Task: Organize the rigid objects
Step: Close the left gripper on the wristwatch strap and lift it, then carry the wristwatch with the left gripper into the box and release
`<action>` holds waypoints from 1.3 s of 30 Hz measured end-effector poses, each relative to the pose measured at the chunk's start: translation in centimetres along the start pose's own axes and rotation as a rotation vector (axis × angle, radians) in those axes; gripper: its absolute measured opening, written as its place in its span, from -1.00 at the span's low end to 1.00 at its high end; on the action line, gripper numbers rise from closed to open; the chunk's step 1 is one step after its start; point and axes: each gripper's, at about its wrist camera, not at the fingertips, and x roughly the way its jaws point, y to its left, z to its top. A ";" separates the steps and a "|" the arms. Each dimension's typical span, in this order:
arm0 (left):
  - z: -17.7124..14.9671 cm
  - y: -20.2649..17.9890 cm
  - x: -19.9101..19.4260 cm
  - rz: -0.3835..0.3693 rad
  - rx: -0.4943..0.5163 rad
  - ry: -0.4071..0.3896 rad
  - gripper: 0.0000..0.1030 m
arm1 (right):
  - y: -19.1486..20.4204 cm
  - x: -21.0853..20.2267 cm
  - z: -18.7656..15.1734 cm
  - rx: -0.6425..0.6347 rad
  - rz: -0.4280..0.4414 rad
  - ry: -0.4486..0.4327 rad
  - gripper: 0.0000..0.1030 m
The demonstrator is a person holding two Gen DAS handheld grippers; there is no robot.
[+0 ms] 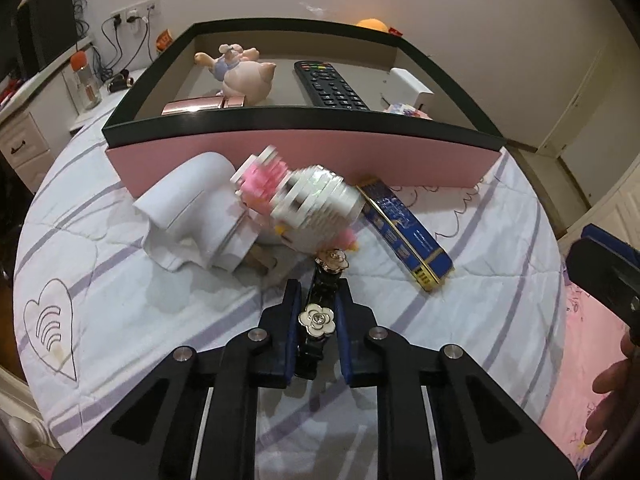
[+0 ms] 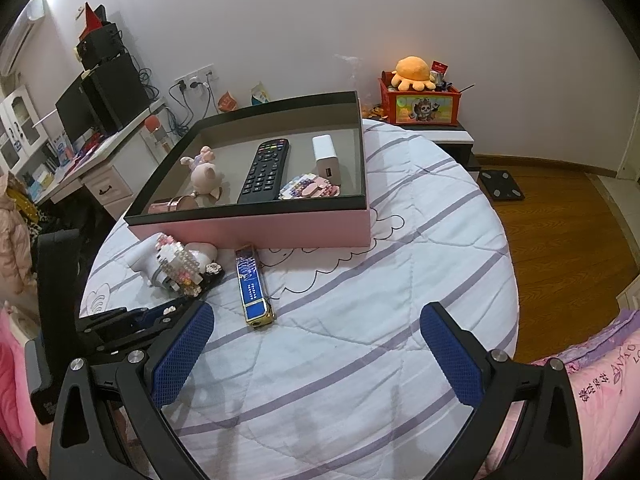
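On the striped bedspread (image 2: 360, 320), at nine o'clock in the right wrist view, we see a white hair dryer (image 1: 192, 216) lying just in front of the pink box (image 1: 304, 156), with a white-and-pink brick figure (image 1: 304, 204) resting against it. Just below, at six o'clock in the left wrist view, our left gripper (image 1: 318, 312) is pinching a black flower hair clip (image 1: 318, 320), its blue pads pressed against the clip's sides while the clip's far end reaches toward the brick figure. Toward the centre lies a blue-and-gold case (image 2: 254, 290), one end near the box wall. At twelve o'clock the box holds a pig figurine (image 2: 206, 178), a remote (image 2: 264, 172), a white charger (image 2: 326, 156) and a small brick piece (image 2: 310, 188). At five o'clock our right gripper (image 2: 316, 348) hangs spread wide over bare bedspread, holding nothing.
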 end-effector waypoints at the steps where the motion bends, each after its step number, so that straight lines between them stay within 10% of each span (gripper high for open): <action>1: -0.2 0.0 -0.2 -0.003 -0.002 0.000 -0.69 | 0.0 -0.1 0.0 0.000 0.000 -0.001 1.00; 24: -1.8 1.0 -8.1 -0.021 -0.047 -0.110 -0.70 | 1.7 -2.0 -0.5 -0.023 0.021 -0.035 1.00; 39: 6.1 1.0 -8.5 -0.007 -0.036 -0.218 -0.69 | 2.3 0.5 3.6 -0.054 0.038 -0.049 1.00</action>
